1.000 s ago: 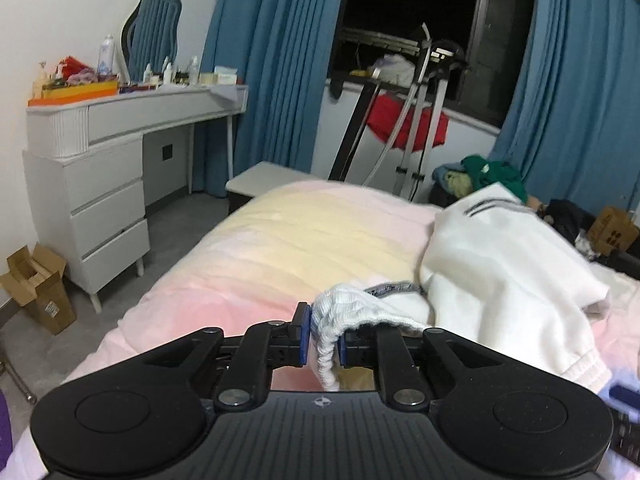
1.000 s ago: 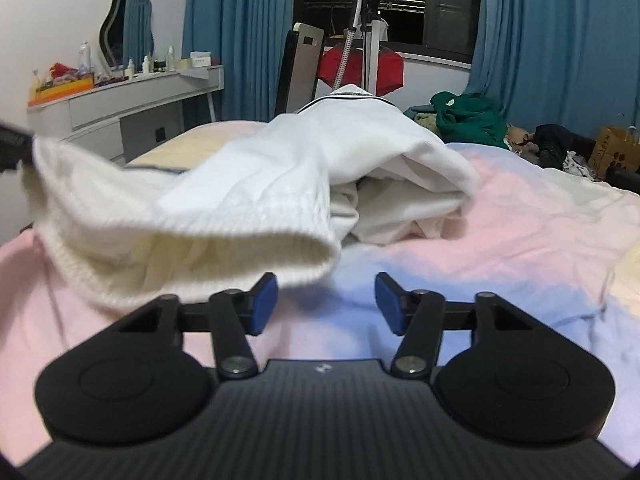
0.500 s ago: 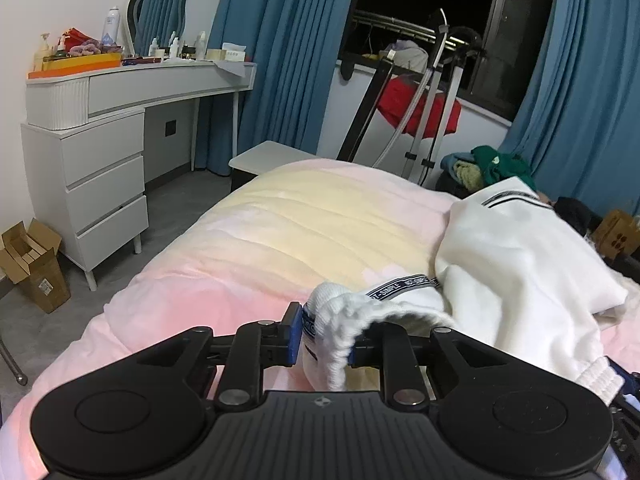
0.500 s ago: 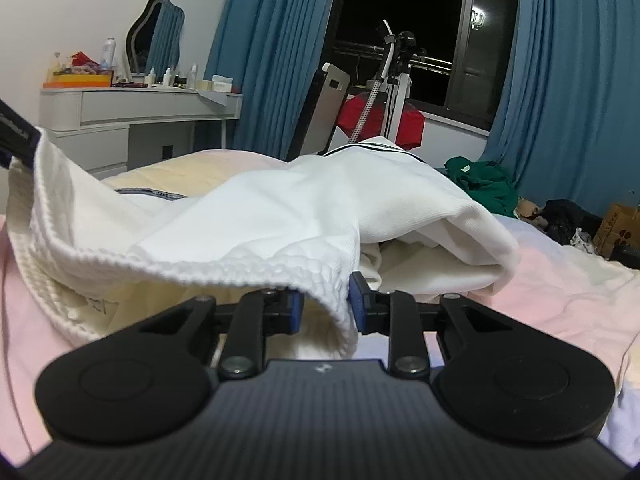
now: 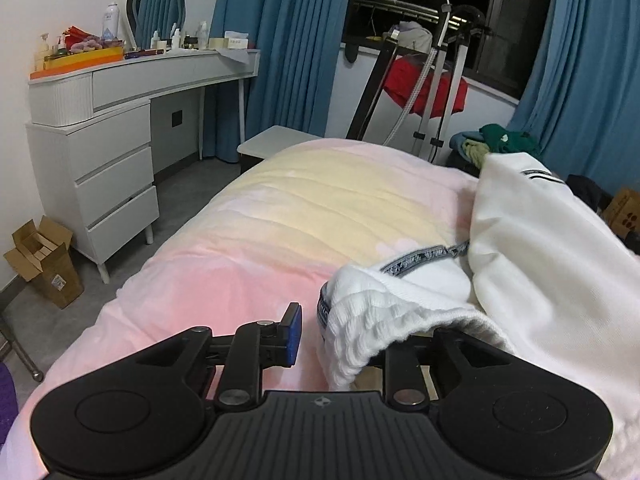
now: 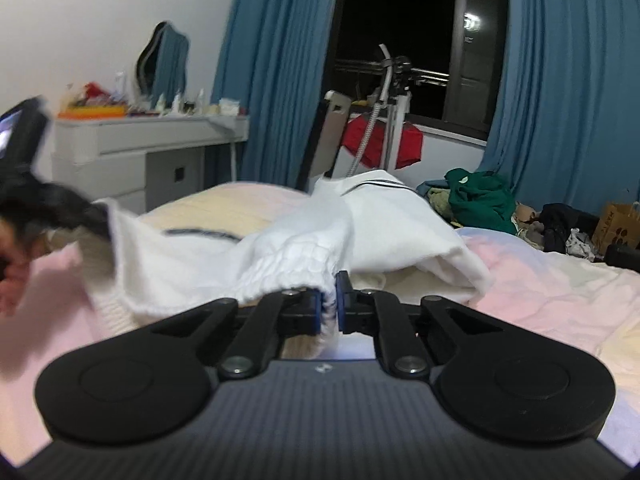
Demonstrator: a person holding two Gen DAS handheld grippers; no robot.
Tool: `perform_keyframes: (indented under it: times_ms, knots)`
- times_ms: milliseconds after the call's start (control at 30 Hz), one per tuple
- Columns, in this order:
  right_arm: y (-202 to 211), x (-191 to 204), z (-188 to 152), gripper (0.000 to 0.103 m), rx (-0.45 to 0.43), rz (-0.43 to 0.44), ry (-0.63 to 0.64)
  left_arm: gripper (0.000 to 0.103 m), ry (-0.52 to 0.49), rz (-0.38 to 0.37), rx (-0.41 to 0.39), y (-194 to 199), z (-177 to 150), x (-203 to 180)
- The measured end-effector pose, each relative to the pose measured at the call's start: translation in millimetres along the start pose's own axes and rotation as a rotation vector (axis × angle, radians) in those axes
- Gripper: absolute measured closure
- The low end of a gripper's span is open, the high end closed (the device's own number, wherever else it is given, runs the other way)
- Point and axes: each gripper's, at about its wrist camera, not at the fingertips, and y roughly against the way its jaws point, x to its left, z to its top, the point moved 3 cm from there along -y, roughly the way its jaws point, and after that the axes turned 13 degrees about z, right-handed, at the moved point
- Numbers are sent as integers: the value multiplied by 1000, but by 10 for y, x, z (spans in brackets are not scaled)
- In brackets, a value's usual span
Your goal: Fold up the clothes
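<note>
A white ribbed-hem knit sweatshirt (image 5: 532,248) with dark stripes sprawls at frame right over a pink-and-pale-yellow quilted bedspread (image 5: 312,208); teal-blue pleated curtains (image 5: 288,40) hang top centre, a white drawer dresser (image 5: 104,152) at left.

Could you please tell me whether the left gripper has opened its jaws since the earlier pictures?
Yes. The left gripper has opened; the ribbed hem of the white knitted sweatshirt now lies loose against the pink bedspread.
</note>
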Motion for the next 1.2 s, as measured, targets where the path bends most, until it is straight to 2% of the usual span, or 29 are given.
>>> perform_keyframes:
  times_ms: [200, 300, 400, 500, 567, 633, 700, 767, 867, 933, 1033, 1200]
  knots:
    - [125, 331, -351, 92, 199, 145, -68, 79, -23, 6, 37, -12, -78, 45]
    - [90, 391, -406, 89, 238, 158, -53, 79, -38, 7, 55, -29, -109, 59]
    - [111, 257, -342, 81, 219, 170, -123, 79, -56, -2, 74, -8, -134, 81]
    - [148, 53, -320, 76, 222, 222, -218, 79, -69, -17, 82, 93, -152, 120]
    - [178, -96, -321, 73, 231, 265, -287, 72, -62, -38, 95, 192, -160, 138]
    - [240, -168, -309, 64, 235, 309, -319, 60, -52, -50, 98, 300, -166, 178]
    - [320, -206, -294, 38, 233, 343, -307, 57, -33, -51, 74, 449, -162, 231]
    - [400, -260, -270, 26, 194, 375, -313, 50, -5, -59, 56, 582, -166, 286]
    - [413, -363, -260, 26, 130, 419, -408, 40, 59, -106, 22, 788, -174, 393]
    - [336, -436, -283, 26, 110, 438, -514, 28, 106, -141, -17, 887, -157, 445]
    - [175, -530, -335, 26, 105, 431, -647, 25, 148, -160, -62, 944, -88, 445]
    - [-214, -676, -513, 25, 111, 397, -883, 24, 138, -158, -27, 802, -66, 309]
